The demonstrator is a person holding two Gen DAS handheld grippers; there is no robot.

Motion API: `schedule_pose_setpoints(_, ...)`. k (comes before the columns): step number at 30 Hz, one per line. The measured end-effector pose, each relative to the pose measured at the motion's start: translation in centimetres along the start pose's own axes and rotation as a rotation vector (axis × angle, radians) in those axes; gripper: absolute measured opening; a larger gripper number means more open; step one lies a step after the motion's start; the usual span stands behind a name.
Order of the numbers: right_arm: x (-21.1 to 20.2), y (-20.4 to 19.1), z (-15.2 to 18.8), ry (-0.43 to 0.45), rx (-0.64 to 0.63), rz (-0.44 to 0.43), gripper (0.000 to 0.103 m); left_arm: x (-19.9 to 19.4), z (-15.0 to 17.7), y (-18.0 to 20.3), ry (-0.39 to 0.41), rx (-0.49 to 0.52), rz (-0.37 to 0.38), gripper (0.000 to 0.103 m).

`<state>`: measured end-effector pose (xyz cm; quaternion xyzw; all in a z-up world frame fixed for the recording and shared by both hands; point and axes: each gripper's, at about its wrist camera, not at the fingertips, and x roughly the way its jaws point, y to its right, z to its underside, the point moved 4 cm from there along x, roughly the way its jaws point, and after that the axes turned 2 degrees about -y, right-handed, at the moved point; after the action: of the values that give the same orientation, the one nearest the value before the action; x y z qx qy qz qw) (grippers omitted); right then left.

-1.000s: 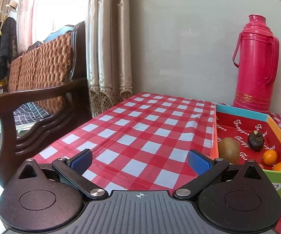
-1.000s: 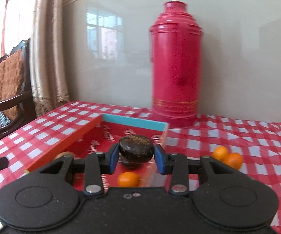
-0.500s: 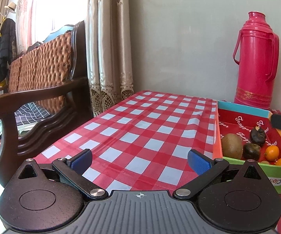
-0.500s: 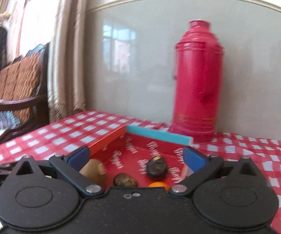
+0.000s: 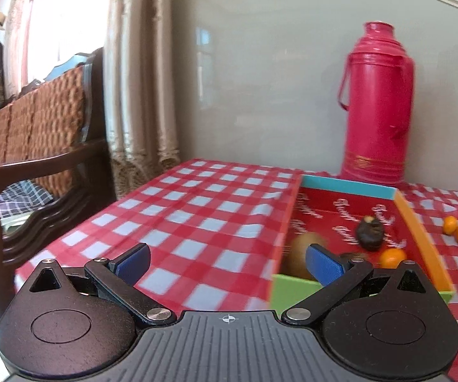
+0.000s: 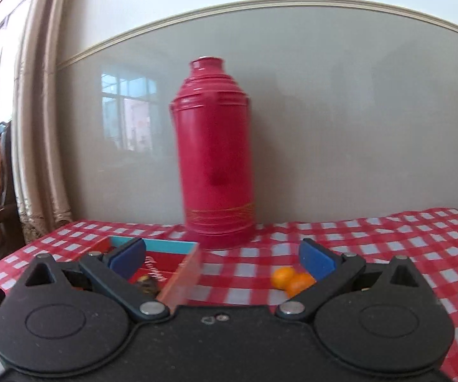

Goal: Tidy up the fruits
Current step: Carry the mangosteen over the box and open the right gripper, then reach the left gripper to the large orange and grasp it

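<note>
The left gripper point(image 5: 227, 262) is seen with its blue pads spread wide and nothing between them, held above the red-and-white checked tablecloth point(image 5: 197, 210). The near left corner of the fruit box point(image 5: 346, 186) lies just ahead of its right pad, so most of the box is found to the right of this gripper. Inside the box a kiwi point(image 5: 302, 250) sits in the near left corner, partly hidden behind that pad; a dark fruit point(image 5: 370, 231) rests further in on the red floor, and a small orange point(image 5: 392, 257) lies close in front of it. A second dark fruit seems to be tucked behind the pad, but it is too hidden to be told.

The right gripper point(image 6: 222, 259) is likewise held wide open and empty. Two small oranges point(image 6: 291, 280) lie touching each other on the cloth outside the box, just inside this gripper's right pad. The box's right wall passes between the pads, nearer the left one. A pink thermos point(image 6: 216, 159) stands upright behind the box, near the wall.
</note>
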<state>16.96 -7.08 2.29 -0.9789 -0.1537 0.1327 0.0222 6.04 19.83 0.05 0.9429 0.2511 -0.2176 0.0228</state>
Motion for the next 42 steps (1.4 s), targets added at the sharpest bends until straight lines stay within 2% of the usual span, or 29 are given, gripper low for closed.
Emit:
schedule_pose_setpoints(6, -0.7, 4.9, 0.9, -0.021, 0.051, 0.097, 0.097, -0.2, -0.4, 5.1, 0.003, 0.027, 0.079, 0.103)
schedule_pose_setpoints(9, -1.6, 7.3, 0.9, 0.014, 0.068, 0.133, 0.097, -0.5, -0.8, 8.3, 0.012, 0.038, 0.138, 0.103)
schedule_pose_setpoints(18, -2.1, 14.7, 1.6, -0.030, 0.113, 0.276, 0.097, -0.6, -0.8, 17.7, 0.017, 0.103, 0.273, 0.103)
schedule_pose_setpoints(25, -1.1, 18.0, 2.1, -0.061, 0.108, 0.381, 0.097, 1.0, -0.3, 23.7, -0.021, 0.129, 0.343, 0.102)
schedule_pose_setpoints(30, -0.9, 20.3, 2.4, -0.079, 0.112, 0.404, 0.097, 2.3, -0.8, 28.1, -0.025, 0.168, 0.382, 0.102)
schedule_pose_setpoints(32, -0.8, 21.0, 2.4, -0.080, 0.125, 0.417, 0.097, 2.9, -0.9, 29.7, -0.029, 0.190, 0.379, 0.098)
schedule_pose_setpoints(33, -0.6, 21.4, 2.5, -0.085, 0.135, 0.428, 0.097, 3.4, -0.8, 30.6, -0.038, 0.198, 0.380, 0.089)
schedule_pose_setpoints(35, -0.1, 22.2, 2.6, -0.101, 0.156, 0.439, 0.097, 4.3, -0.5, 31.8, -0.073, 0.193, 0.392, 0.080)
schedule_pose_setpoints(39, 1.0, 23.4, 2.9, -0.128, 0.169, 0.454, 0.097, 5.5, 0.4, 33.5, -0.109, 0.195, 0.400, 0.079)
schedule_pose_setpoints(42, 1.5, 23.7, 3.2, -0.147, 0.170, 0.450, 0.097, 5.6, 0.3, 34.3, -0.104, 0.200, 0.398, 0.079)
